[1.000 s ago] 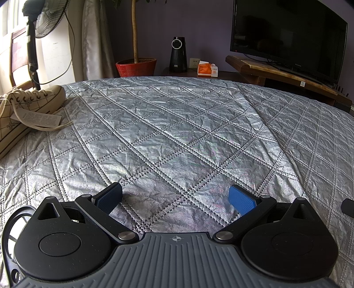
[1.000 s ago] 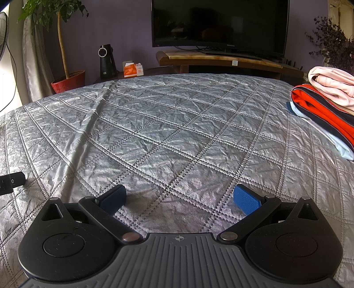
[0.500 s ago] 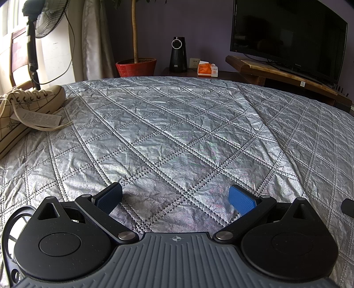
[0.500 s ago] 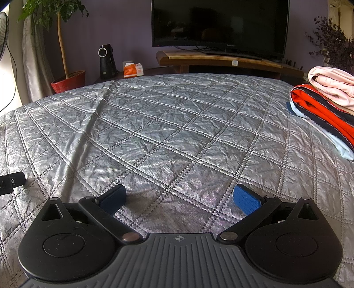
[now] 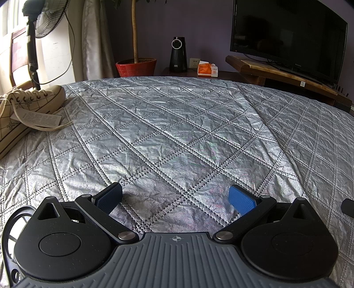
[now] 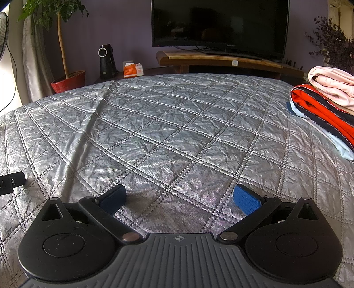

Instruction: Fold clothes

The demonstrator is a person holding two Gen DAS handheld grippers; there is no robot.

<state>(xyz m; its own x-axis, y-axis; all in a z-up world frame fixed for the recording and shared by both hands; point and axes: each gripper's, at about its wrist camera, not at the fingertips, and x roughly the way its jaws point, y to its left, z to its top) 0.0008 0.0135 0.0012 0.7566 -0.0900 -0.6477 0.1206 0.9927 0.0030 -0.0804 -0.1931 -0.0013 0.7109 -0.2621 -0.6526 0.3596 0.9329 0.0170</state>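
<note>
A stack of folded clothes (image 6: 325, 110) lies at the bed's right edge in the right wrist view: a pink garment on top, an orange and navy zip jacket under it, a pale blue piece at the bottom. My right gripper (image 6: 179, 198) rests low over the silver quilted bedspread (image 6: 177, 133), open, with nothing between its blue pads. My left gripper (image 5: 176, 197) is likewise open and empty over the bedspread (image 5: 177, 137). No garment lies between or in front of either gripper.
A cream canvas sneaker (image 5: 24, 108) with a paper tag sits at the bed's left edge. Beyond the bed stand a TV (image 6: 219, 24) on a wooden bench, a red plant pot (image 5: 136, 67), a black speaker (image 5: 178, 54), a tissue box (image 5: 206, 69) and a fan (image 5: 37, 20).
</note>
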